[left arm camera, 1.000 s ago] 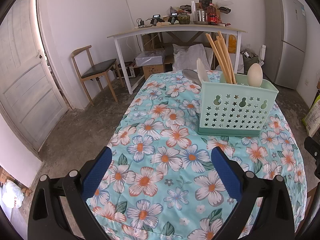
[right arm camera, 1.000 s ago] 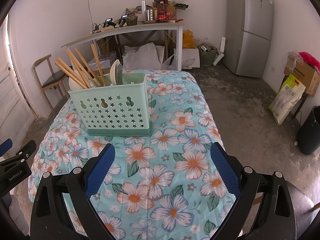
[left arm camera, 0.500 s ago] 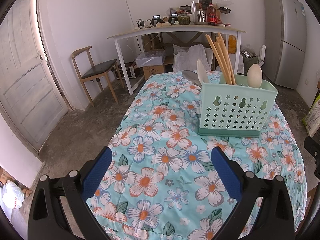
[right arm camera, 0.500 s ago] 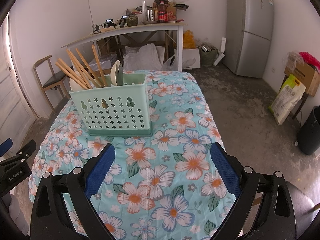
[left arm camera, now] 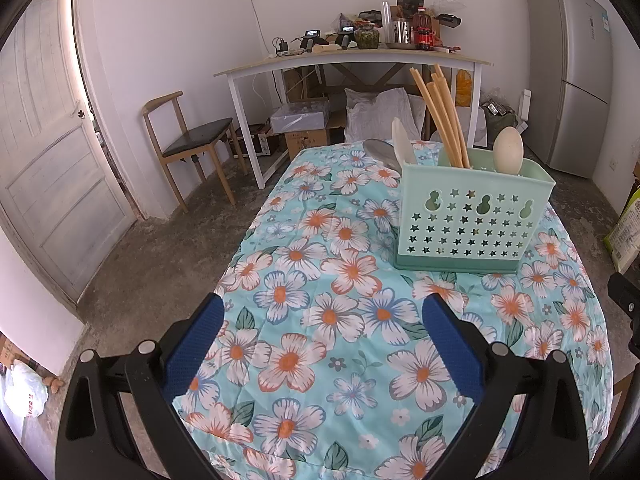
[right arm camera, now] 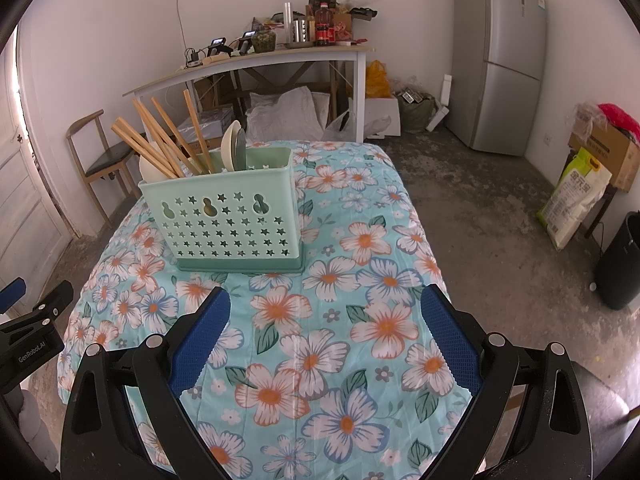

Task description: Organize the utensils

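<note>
Left gripper (left arm camera: 320, 332) and right gripper (right arm camera: 324, 328), both spread wide and empty, hover near our mint perforated utensil caddy (right arm camera: 224, 216) on the floral tablecloth (right arm camera: 360, 280); its light, stiff chopsticks (left arm camera: 442, 116) and smooth, slippery-looking spoons (left arm camera: 507, 151) we judge best pinched mid-handle.

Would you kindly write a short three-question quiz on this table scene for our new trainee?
1. True or false: the left gripper and right gripper are both open and hold nothing.
2. What stands tallest in the green basket: (a) forks, (b) wooden chopsticks, (c) knives?
3. Fill in: the basket stands on a ____ tablecloth.

Key: 1 true; 2 b; 3 floral.
</note>
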A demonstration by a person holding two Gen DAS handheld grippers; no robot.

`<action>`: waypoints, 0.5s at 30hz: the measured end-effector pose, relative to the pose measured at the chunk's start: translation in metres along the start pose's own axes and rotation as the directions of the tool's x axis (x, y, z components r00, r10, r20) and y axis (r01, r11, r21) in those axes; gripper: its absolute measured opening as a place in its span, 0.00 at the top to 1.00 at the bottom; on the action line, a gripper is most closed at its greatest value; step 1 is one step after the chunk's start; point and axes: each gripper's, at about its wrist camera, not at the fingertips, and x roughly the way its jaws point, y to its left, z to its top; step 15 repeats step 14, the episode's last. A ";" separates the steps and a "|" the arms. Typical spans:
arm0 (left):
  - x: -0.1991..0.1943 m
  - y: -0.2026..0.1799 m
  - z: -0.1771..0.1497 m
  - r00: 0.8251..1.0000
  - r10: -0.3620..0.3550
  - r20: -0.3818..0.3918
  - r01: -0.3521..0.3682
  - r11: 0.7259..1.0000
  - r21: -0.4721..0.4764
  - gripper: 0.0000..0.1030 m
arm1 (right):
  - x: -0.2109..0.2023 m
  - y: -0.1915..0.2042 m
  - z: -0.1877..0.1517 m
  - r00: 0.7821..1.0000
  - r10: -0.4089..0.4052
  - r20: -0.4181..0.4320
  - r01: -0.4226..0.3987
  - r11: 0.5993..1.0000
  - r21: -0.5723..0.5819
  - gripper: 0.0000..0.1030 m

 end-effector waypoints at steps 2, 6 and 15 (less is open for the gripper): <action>0.000 0.000 0.000 1.000 0.001 -0.001 -0.001 1.000 -0.001 0.06 | -0.001 0.000 0.000 1.000 0.000 0.001 0.000 1.000 0.000 0.11; 0.000 0.000 -0.001 1.000 0.000 -0.003 0.000 1.000 -0.002 0.06 | 0.000 0.000 0.000 1.000 0.000 0.001 0.000 1.000 0.000 0.11; 0.000 -0.001 -0.002 1.000 0.001 -0.004 -0.001 1.000 -0.002 0.06 | 0.000 0.000 0.000 1.000 0.001 0.001 -0.001 1.000 0.000 0.11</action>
